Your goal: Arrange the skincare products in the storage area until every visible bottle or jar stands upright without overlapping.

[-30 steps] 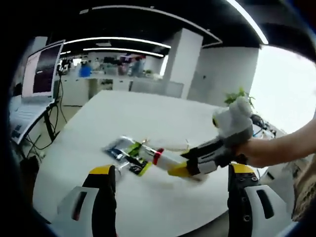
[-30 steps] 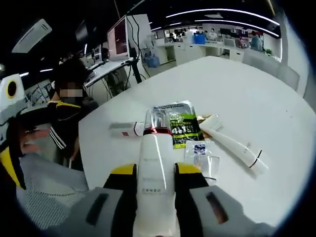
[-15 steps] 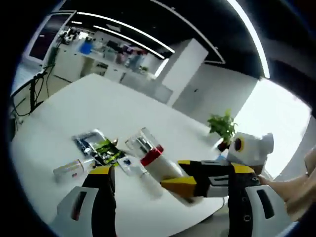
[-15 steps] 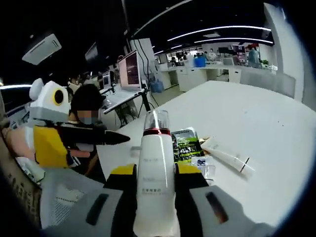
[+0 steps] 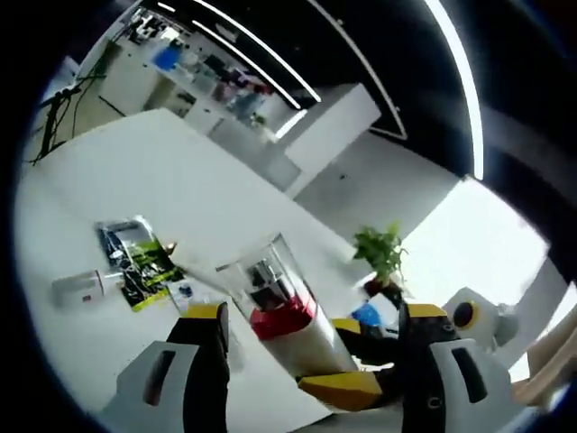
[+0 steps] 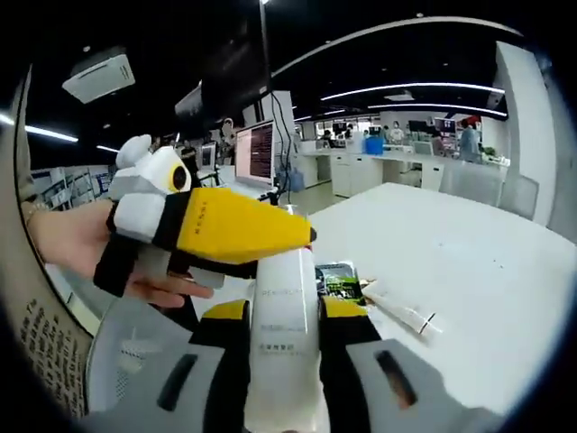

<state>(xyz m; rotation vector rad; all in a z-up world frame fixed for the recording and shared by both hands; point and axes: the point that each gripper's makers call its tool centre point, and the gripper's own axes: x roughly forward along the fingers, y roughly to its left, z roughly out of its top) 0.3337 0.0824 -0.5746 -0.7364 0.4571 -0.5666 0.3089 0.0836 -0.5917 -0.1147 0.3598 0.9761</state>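
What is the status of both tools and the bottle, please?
Right tool shut on bottle, lifted off table. Left tool open, its jaws either side of the bottle's clear cap. Tube, sachet and small bottle lie flat on table.

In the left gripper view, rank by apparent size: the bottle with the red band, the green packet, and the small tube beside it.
1. Bottle with the red band, though it is nearest the camera, so this is unsure.
2. Green packet.
3. Small tube.
The right tool is shut on the bottle.
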